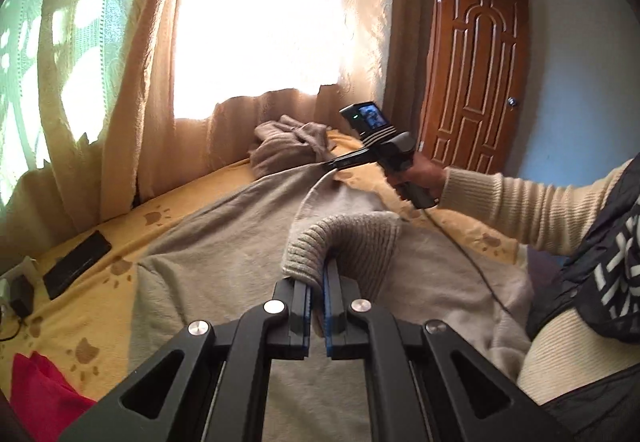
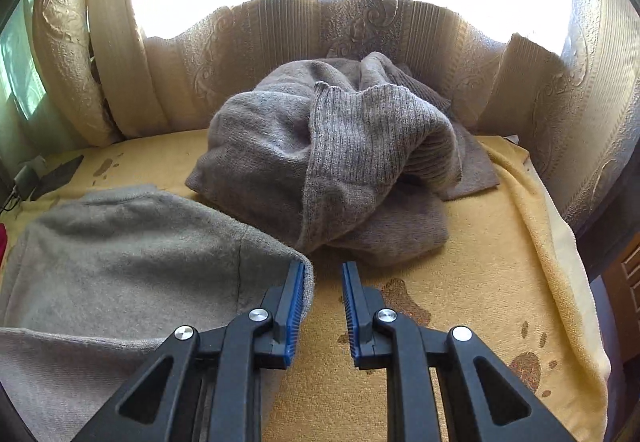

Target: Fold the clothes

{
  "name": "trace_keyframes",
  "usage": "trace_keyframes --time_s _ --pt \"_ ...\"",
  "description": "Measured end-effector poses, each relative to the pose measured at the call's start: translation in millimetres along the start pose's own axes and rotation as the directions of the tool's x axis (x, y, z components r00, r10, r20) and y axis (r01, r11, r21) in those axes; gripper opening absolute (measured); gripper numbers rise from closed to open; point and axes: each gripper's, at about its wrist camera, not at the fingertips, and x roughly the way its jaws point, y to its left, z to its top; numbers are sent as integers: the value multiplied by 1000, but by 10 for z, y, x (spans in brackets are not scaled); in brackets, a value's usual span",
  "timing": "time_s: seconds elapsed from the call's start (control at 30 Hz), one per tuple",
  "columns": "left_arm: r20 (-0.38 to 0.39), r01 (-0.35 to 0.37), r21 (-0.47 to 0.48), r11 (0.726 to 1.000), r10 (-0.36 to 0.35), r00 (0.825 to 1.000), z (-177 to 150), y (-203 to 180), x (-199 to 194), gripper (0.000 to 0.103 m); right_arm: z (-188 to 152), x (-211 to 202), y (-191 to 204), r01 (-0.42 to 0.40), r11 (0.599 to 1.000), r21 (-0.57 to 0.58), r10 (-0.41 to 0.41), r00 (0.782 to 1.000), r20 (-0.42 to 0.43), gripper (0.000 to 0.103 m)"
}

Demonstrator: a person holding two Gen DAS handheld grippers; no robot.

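Surface: you're working on a bed w/ a yellow blanket point(image 2: 460, 242) printed w/ brown paw marks; it covers the whole top.
Room: beige curtains point(image 1: 120, 102) hang behind the bed, bright window between them. Brown wood door point(image 1: 476, 78) at right on a pale blue wall.
Sweater: light grey sweater point(image 1: 224, 242) lies spread across the blanket in front of you; in the right cam its corner sits against your right tool's left finger.
Cuff: ribbed cuff point(image 1: 340, 246) of that sweater is lifted off the body and arches over your left tool's tips.
Left gripper point(image 1: 318, 282): pinched on the cuff, blue pads nearly together w/ knit between them.
Right gripper point(image 2: 322, 282): jaws apart, nothing between the pads, low over the blanket just beside the sweater's corner. In the left cam you hold it out at the sweater's far edge; grip state there too small to read.
Pile: darker brown-grey knit point(image 2: 340, 162) sits crumpled near the curtains, beyond the sweater, not touching the right tool.
Left edge: black flat device point(image 1: 76, 260) on the blanket near the curtain; red cloth point(image 1: 40, 394) at the near left corner.
Containers: can't make out any in either view.
You: cream ribbed sleeve point(image 1: 528, 202) and dark vest point(image 1: 592, 274) at right.
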Motion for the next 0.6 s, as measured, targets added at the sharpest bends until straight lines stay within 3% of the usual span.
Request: trace_keyframes --time_s 0.07,0.13,0.37,0.43,0.5,0.6 --pt "-108 -73 22 997 75 991 -74 236 271 6 -23 -72 10 -21 1000 -8 21 1000 18 21" --pt "-205 -116 46 992 123 971 -190 425 507 6 -46 -145 20 -42 999 -17 43 998 36 21" --pt "-209 -134 -14 991 128 970 -338 607 439 6 -128 -398 56 -115 992 -49 119 988 98 27" --pt "-210 -139 -31 990 129 969 -381 658 420 6 -151 -470 67 -135 989 -60 141 983 115 38" --pt "-183 -146 -62 987 133 974 -337 707 364 6 -239 -644 140 -146 982 -117 162 976 146 69" --pt "-116 -156 -122 980 142 983 -194 780 252 6 -467 -898 364 -155 952 -264 200 968 149 78"
